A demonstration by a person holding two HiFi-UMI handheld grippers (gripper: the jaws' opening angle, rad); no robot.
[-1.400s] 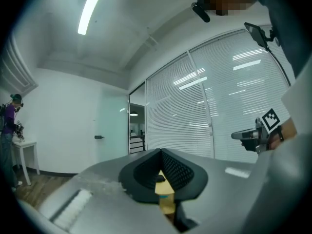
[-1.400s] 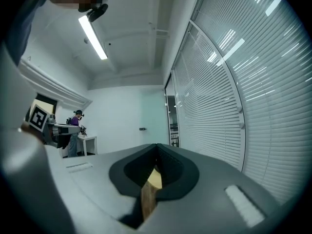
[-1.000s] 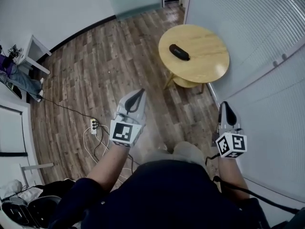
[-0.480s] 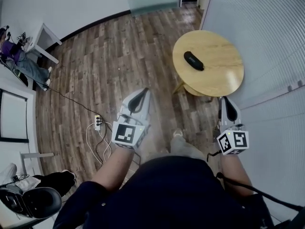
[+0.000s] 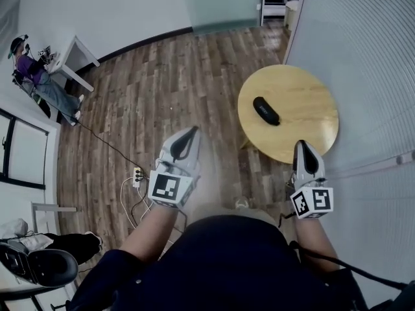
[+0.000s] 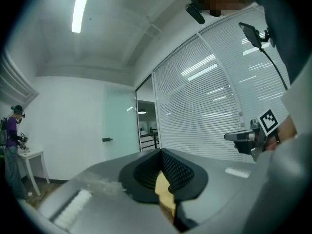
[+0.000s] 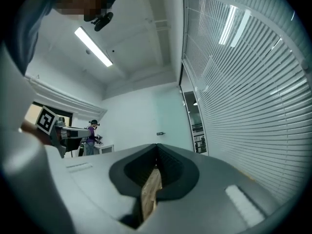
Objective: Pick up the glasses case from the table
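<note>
Nearest: person on foot, a grey two-jaw tool in each hand, both held level and pointing ahead.
- Left gripper (image 5: 189, 135): jaws together, nothing between them.
- Right gripper (image 5: 305, 150): jaws together too, empty. In the head view its tip now sits just short of the table's near rim.

Floor beside the left gripper: white power strip with loose cables (image 5: 137, 173) on the wood-plank floor (image 5: 162, 89), off the walking line.

Change over the last second: the round pale-wood table (image 5: 311, 102) has drawn closer and lower in the head view, and both grippers have travelled forward with the person. This reads as a walk-up, not a reach. Neither tool is over the tabletop yet.

On the table: the black oblong glasses case (image 5: 266, 111), lying flat, left of centre, long axis slanted. It's the only thing on the top.

Container note: the case is closed. Whether glasses are inside cannot be seen.

Meaning for the task, as I judge it: the approach is nearly done and the grasp has not begun. The right gripper is nearer the table, though the case lies on the table's left half, so either could serve. Whichever goes must part its jaws first and close across the narrow width.

Far: white slatted blinds (image 5: 363, 37) on the right; a second person at a small white desk (image 5: 71, 54) far left, uninvolved.
</note>
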